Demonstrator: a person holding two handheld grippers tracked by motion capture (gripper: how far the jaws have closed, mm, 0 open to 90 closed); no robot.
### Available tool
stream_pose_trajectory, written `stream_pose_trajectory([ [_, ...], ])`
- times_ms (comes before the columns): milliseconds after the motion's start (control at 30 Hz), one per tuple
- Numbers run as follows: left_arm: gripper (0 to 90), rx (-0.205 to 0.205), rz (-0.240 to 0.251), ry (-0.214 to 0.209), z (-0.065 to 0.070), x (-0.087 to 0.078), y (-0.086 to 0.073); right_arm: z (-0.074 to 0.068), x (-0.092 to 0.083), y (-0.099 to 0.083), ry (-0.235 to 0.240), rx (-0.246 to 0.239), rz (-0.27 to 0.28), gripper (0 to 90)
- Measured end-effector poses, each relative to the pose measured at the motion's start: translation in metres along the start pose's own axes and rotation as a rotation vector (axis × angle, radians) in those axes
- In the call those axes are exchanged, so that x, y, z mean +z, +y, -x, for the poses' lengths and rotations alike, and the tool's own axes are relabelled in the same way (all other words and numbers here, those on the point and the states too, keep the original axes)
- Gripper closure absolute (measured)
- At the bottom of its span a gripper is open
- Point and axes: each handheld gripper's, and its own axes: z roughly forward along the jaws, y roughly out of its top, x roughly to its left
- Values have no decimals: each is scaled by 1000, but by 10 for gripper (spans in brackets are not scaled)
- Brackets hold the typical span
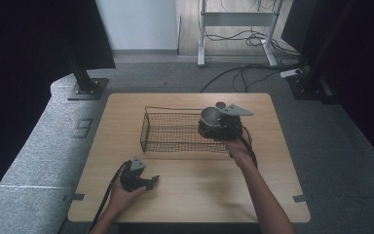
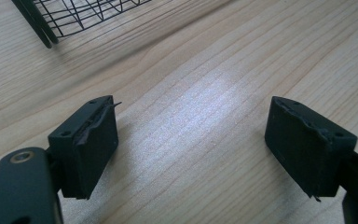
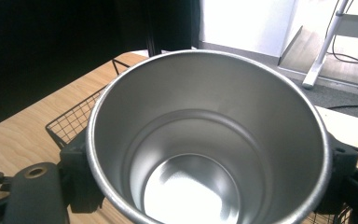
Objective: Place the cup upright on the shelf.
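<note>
A steel cup (image 1: 211,116) hangs upright over the right end of a black wire basket (image 1: 168,130), with my right gripper (image 1: 220,126) shut on its wall. In the right gripper view the cup's empty, shiny inside (image 3: 200,154) faces the camera, a black jaw pressed against each side, and the basket mesh (image 3: 74,122) lies below at left. My left gripper (image 1: 152,181) rests low over the wooden table (image 1: 195,195) near its front left. In the left gripper view its pads (image 2: 91,140) stand wide apart with bare wood between them; a basket corner (image 2: 70,16) lies ahead.
The basket sits mid-table, long side toward me. Beyond the far edge are grey carpet, a black stand base (image 1: 85,88), a white desk frame (image 1: 233,24) and loose cables (image 1: 253,73). Dark curtains flank both sides.
</note>
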Motion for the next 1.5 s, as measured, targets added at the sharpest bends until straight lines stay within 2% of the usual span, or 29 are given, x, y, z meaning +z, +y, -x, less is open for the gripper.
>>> stream_pose_trajectory([
  [400, 171, -1, 1, -1, 0, 0, 0, 6, 15, 2, -18, -24, -18, 182],
  [933, 171, -1, 3, -1, 0, 0, 0, 21, 39, -2, -58, 13, -80, 181],
  [1500, 171, 3, 0, -4, 0, 0, 0, 25, 65, -15, -88, 18, -143, 181],
])
